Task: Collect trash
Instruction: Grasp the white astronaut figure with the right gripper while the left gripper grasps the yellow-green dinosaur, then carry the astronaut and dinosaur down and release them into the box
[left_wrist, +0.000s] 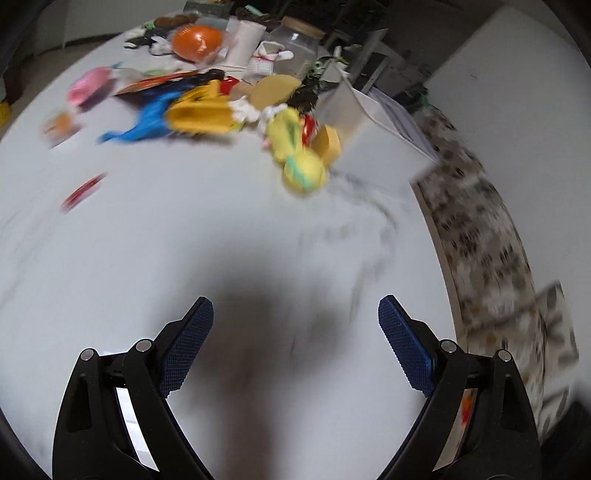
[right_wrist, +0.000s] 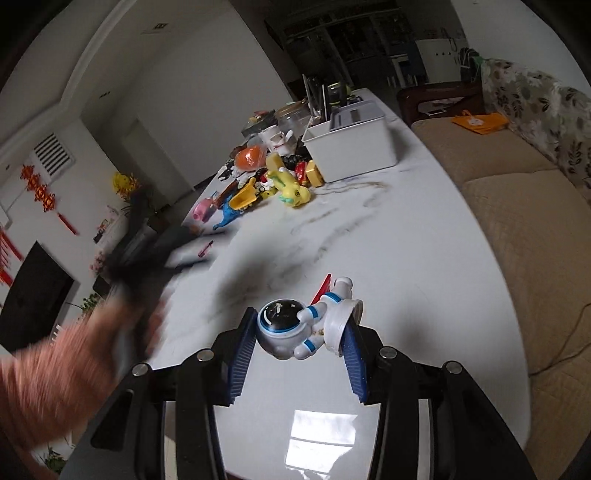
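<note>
Above white marble table (right_wrist: 388, 236) — right gripper (right_wrist: 295, 354) half closed, pads clamping astronaut toy (right_wrist: 295, 325); left gripper (left_wrist: 295, 347) wide apart, empty — toy pile (left_wrist: 221, 107) beside white bin (right_wrist: 351, 147) at far end

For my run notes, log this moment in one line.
right gripper: shut on astronaut toy | left gripper: open, empty | white bin: on table

My left view is smeared by motion; the toys (left_wrist: 207, 110) at the far table (left_wrist: 184, 240) edge blur into patches of colour, and a red streak (left_wrist: 84, 192) I can't identify; in the right view a hand (right_wrist: 62, 373) and the left gripper (right_wrist: 147, 258) are a dark blur, possibly open; the bin (right_wrist: 351, 147) hides the items behind it.
</note>
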